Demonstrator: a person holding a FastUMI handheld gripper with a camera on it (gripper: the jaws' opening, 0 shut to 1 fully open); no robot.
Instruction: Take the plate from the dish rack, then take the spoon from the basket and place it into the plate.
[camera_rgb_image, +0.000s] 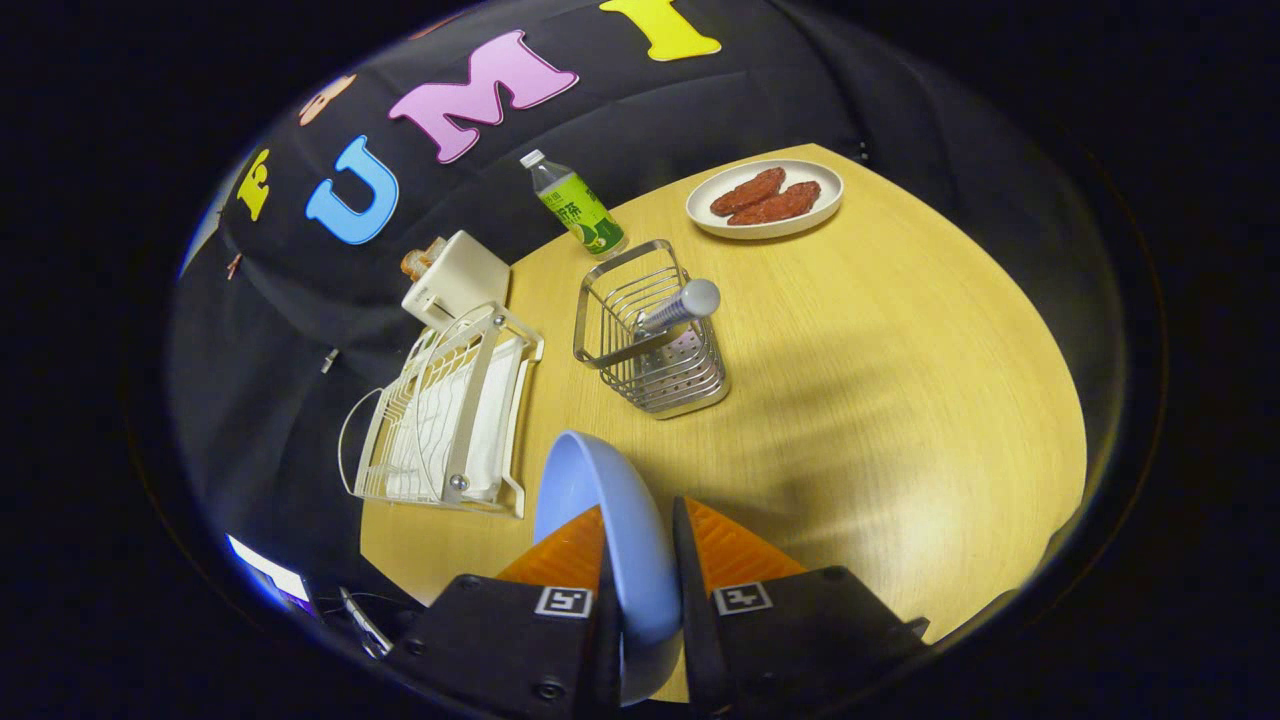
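A light blue plate (600, 500) stands on edge between my two fingers, and my gripper (640, 545) is shut on its rim, holding it above the wooden table (900, 400). The white dish rack (450, 420) lies just beyond the plate to the left, with no plate in it. A wire metal basket (650, 340) stands ahead of the fingers, and the spoon (680, 305) leans in it with its grey handle sticking up out of the top.
A white plate with reddish-brown food (765, 198) sits at the far side of the table. A green-labelled bottle (575, 205) stands behind the basket. A cream-coloured toaster (455, 280) stands behind the rack. Bare table spreads to the right of the basket.
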